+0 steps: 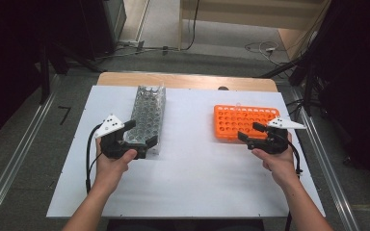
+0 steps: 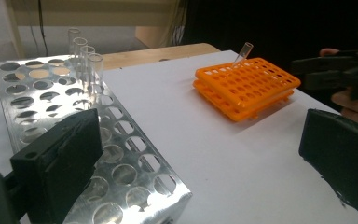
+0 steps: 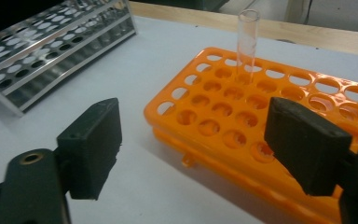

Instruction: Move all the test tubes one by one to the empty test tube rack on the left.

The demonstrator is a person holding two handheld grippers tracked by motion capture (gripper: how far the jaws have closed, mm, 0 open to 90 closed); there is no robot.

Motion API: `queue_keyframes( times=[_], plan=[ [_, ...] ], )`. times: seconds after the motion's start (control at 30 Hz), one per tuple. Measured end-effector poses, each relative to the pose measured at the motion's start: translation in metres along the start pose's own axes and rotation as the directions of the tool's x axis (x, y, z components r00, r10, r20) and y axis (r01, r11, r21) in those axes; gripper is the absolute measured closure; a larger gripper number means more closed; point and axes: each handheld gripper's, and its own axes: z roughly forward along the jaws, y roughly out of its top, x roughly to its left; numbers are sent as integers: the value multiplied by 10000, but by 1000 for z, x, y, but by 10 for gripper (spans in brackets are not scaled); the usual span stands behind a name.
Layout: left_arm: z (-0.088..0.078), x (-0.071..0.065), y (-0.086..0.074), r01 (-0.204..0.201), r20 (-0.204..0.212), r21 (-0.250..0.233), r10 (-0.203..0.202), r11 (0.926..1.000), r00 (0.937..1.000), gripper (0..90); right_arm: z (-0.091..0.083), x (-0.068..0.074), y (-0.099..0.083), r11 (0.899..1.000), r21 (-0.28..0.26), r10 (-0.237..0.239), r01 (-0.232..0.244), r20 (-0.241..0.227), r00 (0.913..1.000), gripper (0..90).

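One clear test tube (image 3: 247,39) is standing in a far hole of the orange rack (image 3: 279,109), leaning a little, and a short row of tubes (image 2: 85,63) is waiting at the far end of the metal rack (image 2: 74,140). I am judging the work to be carrying tubes from metal to orange, one at a time.

My left gripper (image 1: 136,132) is hovering over the near end of the metal rack, jaws spread as wide as they go and holding nothing. My right gripper (image 1: 248,131) is sitting at the near right edge of the orange rack, jaws partly apart, also holding nothing; the tube is standing well beyond them.

To do the next pick well, I am thinking of reaching the left jaws along the rack to the nearest tube, pinching it below the rim and lifting straight up so it clears its hole.

The white table (image 1: 192,168) between the racks is giving me open room; the table edge near my right hand is close.
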Motion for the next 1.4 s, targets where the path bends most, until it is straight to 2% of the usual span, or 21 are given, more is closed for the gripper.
queue_keyframes(
  times=[0.13, 0.43, 0.67, 0.87, 0.93, 1.1, 1.2, 1.4],
  plan=[
    [-6, -4, -8, 16, 123, 14, -16, 10000, 9999, 0, 15, -6, 5, 9998, 101, 149, -153, 398, 9991, 286],
    [-16, -10, -26, 46, 290, 64, -48, 10000, 9996, 0, 45, -16, 16, 9985, 173, 506, -519, 703, 9962, 430],
    [-14, -14, -34, 125, 377, 240, -134, 9996, 9992, 0, 70, -21, 23, 9956, 289, 865, -896, 966, 9916, 552],
    [-13, -16, -36, 149, 524, 299, -164, 9994, 9985, 0, 86, -23, 28, 9916, 471, 1125, -1202, 1417, 9835, 618],
    [-14, -15, -36, 120, 514, 291, -135, 9995, 9986, 0, 90, -23, 28, 9893, 576, 1224, -1342, 1739, 9771, 637],
    [-15, -13, -38, 263, 476, 292, -277, 9992, 9985, 0, 95, -22, 28, 9892, 624, 1153, -1325, 2260, 9673, 702],
    [-15, -13, -38, 249, 465, 339, -265, 9991, 9986, 0, 98, -18, 28, 9930, 669, 770, -974, 2584, 9630, 733],
    [-14, -14, -38, 212, 489, 323, -227, 9993, 9985, 0, 93, -16, 31, 9970, 267, 629, -721, 2567, 9644, 738]
  ],
)
